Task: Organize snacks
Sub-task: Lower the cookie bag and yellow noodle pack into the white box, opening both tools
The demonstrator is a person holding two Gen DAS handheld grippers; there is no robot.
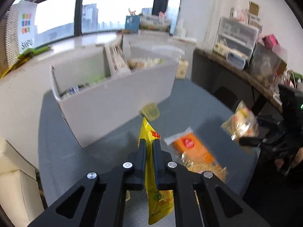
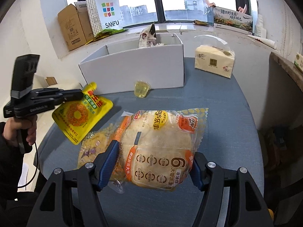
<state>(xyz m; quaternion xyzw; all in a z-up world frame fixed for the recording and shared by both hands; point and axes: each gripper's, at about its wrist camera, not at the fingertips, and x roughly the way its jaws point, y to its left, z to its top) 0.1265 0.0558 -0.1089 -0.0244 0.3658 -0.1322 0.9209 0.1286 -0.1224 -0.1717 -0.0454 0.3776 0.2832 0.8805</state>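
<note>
Left tool pinching yellow pouch above the worktop, right tool clamped on noodle packet, both short of the white box.

It looked like a high-rise office: tall dark-framed windows gave onto city towers, cardboard boxes and a SANFU shopping bag crowded the sill, and clear plastic drawer units stood on a cluttered side desk.
</note>
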